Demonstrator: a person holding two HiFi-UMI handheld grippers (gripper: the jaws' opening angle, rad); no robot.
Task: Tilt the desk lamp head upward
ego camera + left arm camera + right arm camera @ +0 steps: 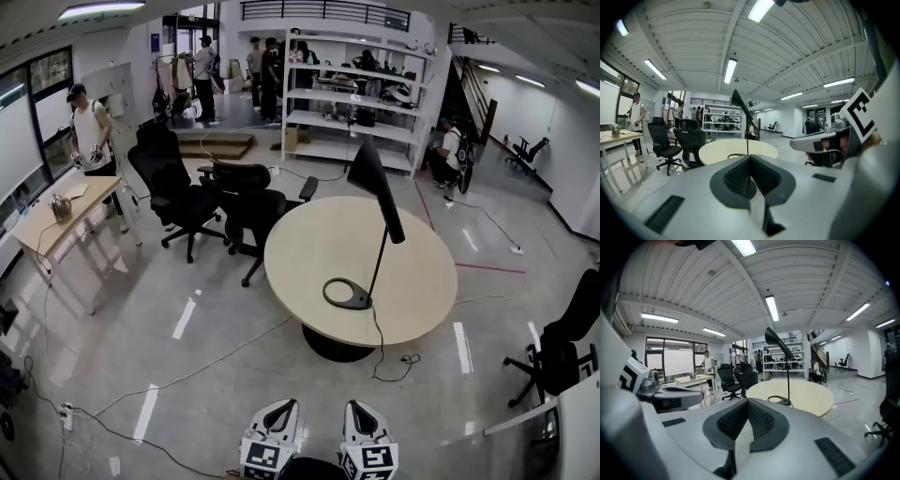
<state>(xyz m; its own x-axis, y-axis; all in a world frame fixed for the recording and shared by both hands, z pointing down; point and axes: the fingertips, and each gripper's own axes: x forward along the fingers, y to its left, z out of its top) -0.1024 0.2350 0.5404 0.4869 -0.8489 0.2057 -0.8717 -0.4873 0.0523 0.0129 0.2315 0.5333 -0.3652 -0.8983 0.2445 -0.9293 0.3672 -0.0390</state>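
Nearest, the left gripper (750, 161) and the right gripper (748, 404) are held low, each pressed together on nothing. Beyond them, the desk lamp (375, 183) is seen standing by the round table's (314, 239) near edge.

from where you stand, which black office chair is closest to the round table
The office chair with its armrest by the far-left rim of the round table. Its neighbour stands farther left; the chair at the right edge is well clear.

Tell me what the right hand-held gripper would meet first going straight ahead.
Probably the round table, at its near edge, across open floor; the desk lamp stands just past that edge. Depth is hard to judge.
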